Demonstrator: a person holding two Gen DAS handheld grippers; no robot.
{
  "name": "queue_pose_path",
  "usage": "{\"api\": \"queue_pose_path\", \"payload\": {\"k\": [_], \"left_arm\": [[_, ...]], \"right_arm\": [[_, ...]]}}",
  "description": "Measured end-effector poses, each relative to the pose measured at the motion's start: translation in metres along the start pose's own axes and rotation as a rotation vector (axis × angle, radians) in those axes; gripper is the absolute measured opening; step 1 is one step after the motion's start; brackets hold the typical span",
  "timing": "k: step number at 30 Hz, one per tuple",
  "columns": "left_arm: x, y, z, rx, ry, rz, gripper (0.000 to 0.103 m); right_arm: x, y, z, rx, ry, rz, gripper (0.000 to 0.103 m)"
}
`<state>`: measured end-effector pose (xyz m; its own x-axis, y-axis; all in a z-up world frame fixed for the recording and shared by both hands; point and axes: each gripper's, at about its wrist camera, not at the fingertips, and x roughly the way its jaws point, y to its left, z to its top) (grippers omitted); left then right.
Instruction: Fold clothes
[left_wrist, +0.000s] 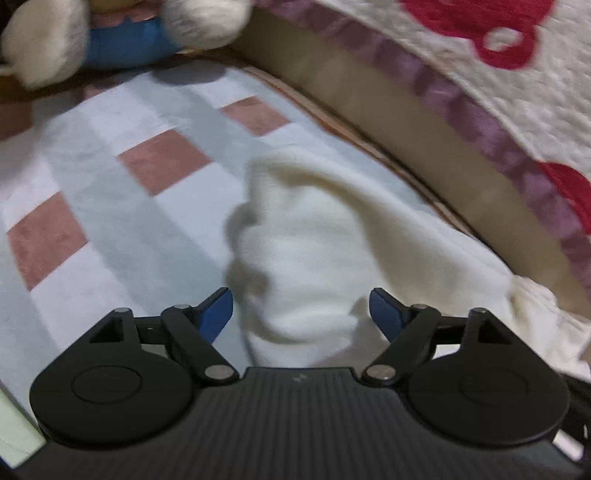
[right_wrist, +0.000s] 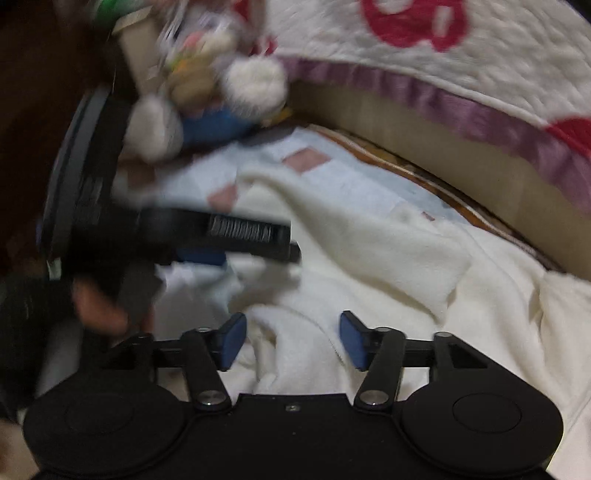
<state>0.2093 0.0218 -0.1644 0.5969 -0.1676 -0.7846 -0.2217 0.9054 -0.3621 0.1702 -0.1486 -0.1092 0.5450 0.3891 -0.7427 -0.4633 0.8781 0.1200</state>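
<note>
Jaws on my left gripper (left_wrist: 301, 314) and right gripper (right_wrist: 293, 339) are gaping wide, pinching nothing, over the cream fleece garment (left_wrist: 325, 236) lying rumpled on the checked mat (left_wrist: 110, 206). I'm judging a hem needs grasping. Right view alone is showing the left tool side-on.

One cream fleece garment (left_wrist: 332, 258) lies rumpled at centre. One plush toy with white furry paws and a blue body (left_wrist: 122, 40) sits at eleven o'clock. One white quilt with red shapes and a purple border (left_wrist: 461, 74) spans one to three o'clock. Two black grippers with blue pads: left gripper (left_wrist: 301, 314), right gripper (right_wrist: 293, 339).
</note>
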Motion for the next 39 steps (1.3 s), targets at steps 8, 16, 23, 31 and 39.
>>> {"api": "queue_pose_path", "payload": {"k": [8, 16, 23, 31, 39], "left_arm": [[0.004, -0.005, 0.001, -0.048, 0.050, -0.259, 0.019], [-0.058, -0.034, 0.022, 0.260, -0.313, -0.053, 0.014], [-0.078, -0.006, 0.087, 0.454, -0.431, 0.216, 0.014], [-0.042, 0.056, 0.139, 0.419, -0.262, 0.343, 0.014], [-0.050, 0.118, 0.113, 0.248, -0.305, 0.456, 0.021]], "right_arm": [[-0.006, -0.026, 0.004, 0.154, -0.137, -0.089, 0.014], [-0.013, -0.039, 0.001, 0.295, -0.306, 0.066, 0.033], [0.005, -0.033, -0.008, 0.406, -0.253, 0.236, 0.051], [0.047, -0.015, -0.019, 0.384, -0.063, 0.148, 0.051], [0.057, -0.007, -0.028, 0.381, -0.023, 0.233, 0.053]]}}
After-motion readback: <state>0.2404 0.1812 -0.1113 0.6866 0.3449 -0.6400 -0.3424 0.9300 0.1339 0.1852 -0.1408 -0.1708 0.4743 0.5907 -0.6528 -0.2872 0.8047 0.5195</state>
